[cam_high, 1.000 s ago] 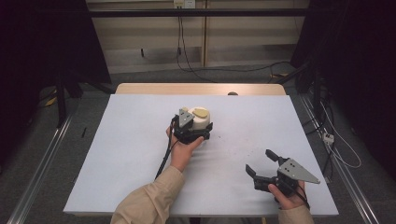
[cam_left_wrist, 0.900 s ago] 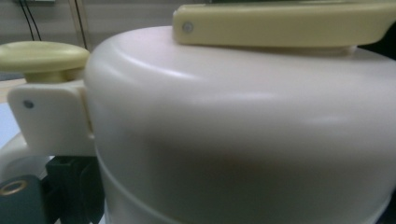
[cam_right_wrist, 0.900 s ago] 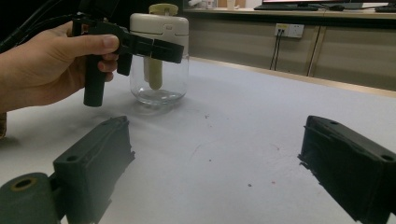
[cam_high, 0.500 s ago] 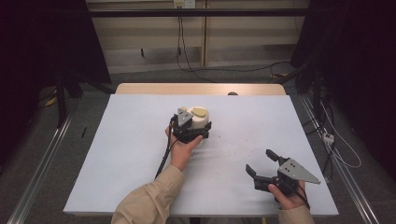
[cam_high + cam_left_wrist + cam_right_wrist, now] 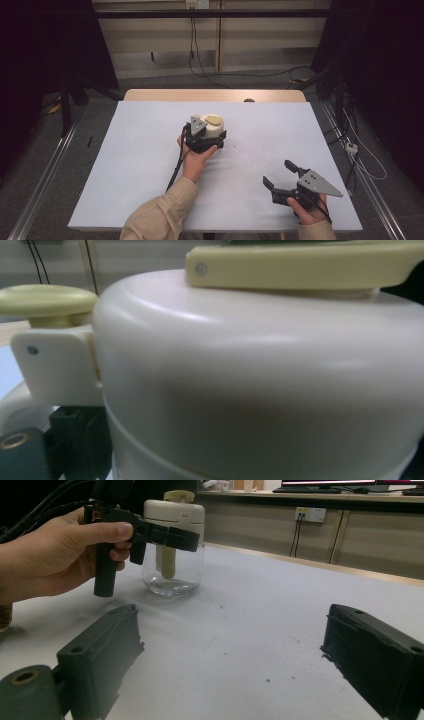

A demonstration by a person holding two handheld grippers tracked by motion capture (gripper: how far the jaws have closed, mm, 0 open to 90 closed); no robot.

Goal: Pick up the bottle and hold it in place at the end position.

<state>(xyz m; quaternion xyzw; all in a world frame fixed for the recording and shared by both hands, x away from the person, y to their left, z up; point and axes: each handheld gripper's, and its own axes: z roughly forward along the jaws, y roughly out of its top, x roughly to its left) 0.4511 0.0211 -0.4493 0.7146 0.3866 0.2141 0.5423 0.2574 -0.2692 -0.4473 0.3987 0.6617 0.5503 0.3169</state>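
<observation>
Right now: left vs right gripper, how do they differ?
The left gripper sits at the glass jar, its jaws around the cream lid; the right gripper holds nothing. Left is mid-table; right is near the front right edge, jaws wide open. Both are black, hand-held, with grey plates on top.

High view: above the table's near edge, facing forward and down. Left gripper view: pressed close against the jar. Right gripper view: low over the table, facing the jar from farther off; jar shared by all.
</observation>
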